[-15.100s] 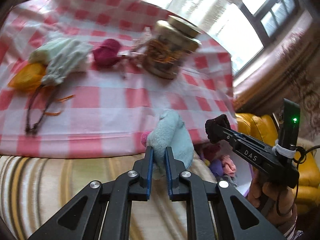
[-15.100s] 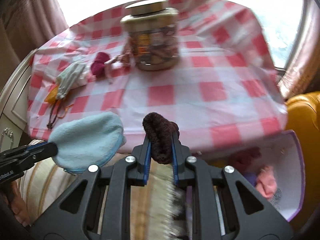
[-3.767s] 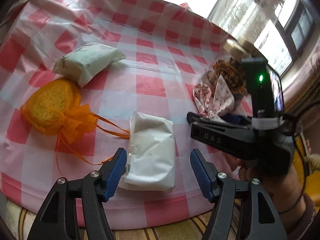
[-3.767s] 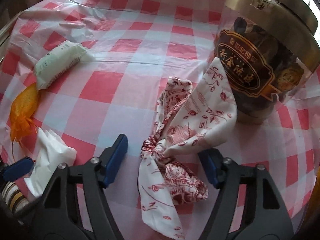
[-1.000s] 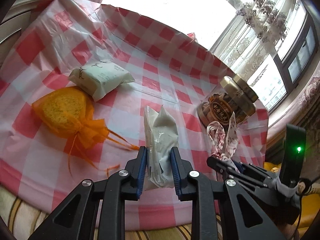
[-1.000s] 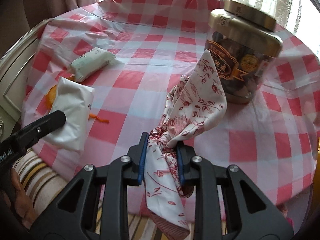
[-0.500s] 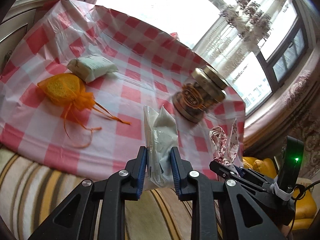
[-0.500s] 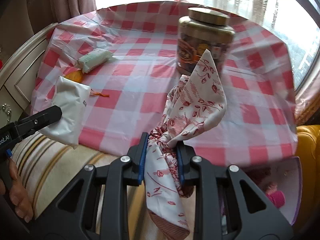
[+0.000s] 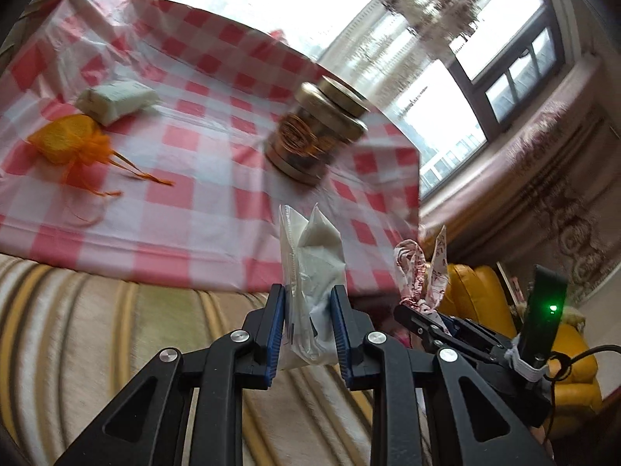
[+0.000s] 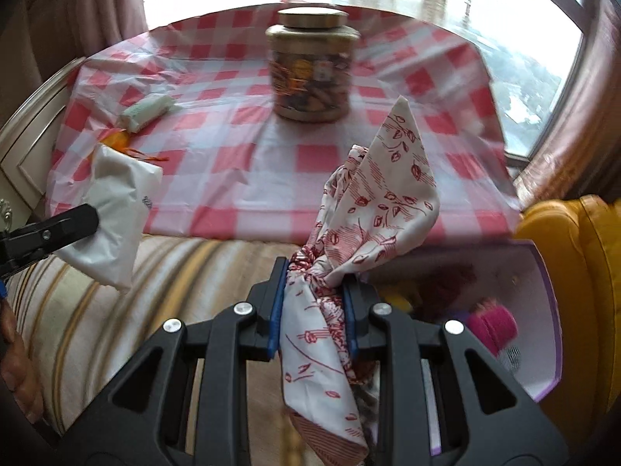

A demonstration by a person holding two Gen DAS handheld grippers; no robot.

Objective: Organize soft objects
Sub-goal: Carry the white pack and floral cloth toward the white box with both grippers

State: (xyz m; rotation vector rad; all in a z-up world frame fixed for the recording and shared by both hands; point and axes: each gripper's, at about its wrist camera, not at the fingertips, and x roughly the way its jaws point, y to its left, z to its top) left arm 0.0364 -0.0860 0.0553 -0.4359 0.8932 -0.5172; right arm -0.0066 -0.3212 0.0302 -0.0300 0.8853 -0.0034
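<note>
White packet (image 9: 312, 287) clamped between tool (image 9: 308, 326) pads.

Two handheld black grippers are showing the same build: the left gripper (image 9: 307, 328) and the right gripper (image 10: 314, 303) are each carrying angular black plastic arms with triangular cut-outs, silver round screw heads at the joints, and blue pads lining the inner faces of the fingers (image 9: 276, 322). On the right gripper, seen from the left camera, a black upright module (image 9: 542, 312) is glowing with a green light, bound on with a white tie, a thin black cable (image 9: 578, 361) looping beside it.
</note>
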